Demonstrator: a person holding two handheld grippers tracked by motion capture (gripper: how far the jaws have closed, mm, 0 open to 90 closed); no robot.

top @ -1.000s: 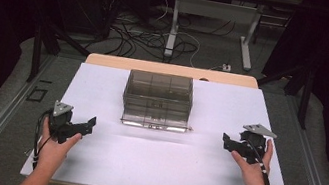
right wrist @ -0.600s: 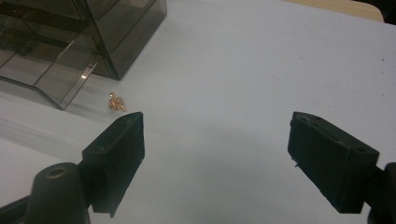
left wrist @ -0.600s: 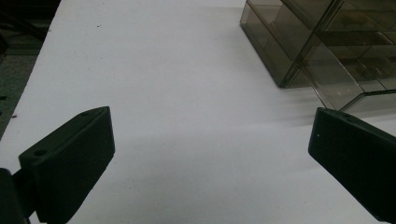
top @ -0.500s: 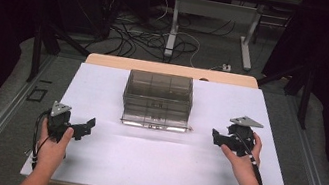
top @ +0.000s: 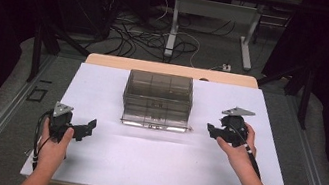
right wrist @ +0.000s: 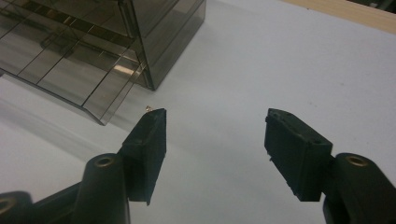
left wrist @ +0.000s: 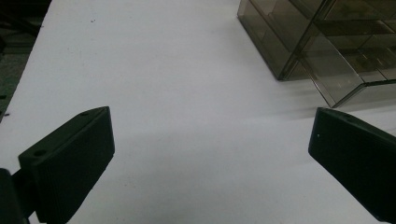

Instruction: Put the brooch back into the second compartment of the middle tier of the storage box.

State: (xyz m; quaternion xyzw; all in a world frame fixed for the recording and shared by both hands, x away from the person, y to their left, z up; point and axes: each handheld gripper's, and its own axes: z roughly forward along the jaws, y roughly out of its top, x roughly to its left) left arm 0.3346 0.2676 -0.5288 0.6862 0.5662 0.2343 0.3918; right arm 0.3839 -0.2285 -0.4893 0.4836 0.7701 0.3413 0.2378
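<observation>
A smoky see-through plastic drawer box (top: 157,99) stands at the middle of the white table (top: 150,166); a clear lip juts out along its front base. My left gripper (top: 91,126) rests at the table's front left, its jaws wide open over bare white surface (left wrist: 210,121), with the box (left wrist: 327,42) off to the upper right. My right gripper (top: 210,129) hovers just right of the box's front corner. Its jaws have just been closing; they stand partly apart with nothing between them (right wrist: 215,116). The box corner (right wrist: 93,42) lies ahead, beside the left fingertip.
A tiny brass-coloured pin (right wrist: 148,108) sticks out at the corner of the box's lip. A wooden tabletop edge (top: 171,69) runs behind the white sheet. Cables and table legs (top: 173,28) crowd the floor beyond. Metal rails flank both sides.
My right gripper has moved left toward the box and risen a little, and its jaws have narrowed. The left hand has not moved.
</observation>
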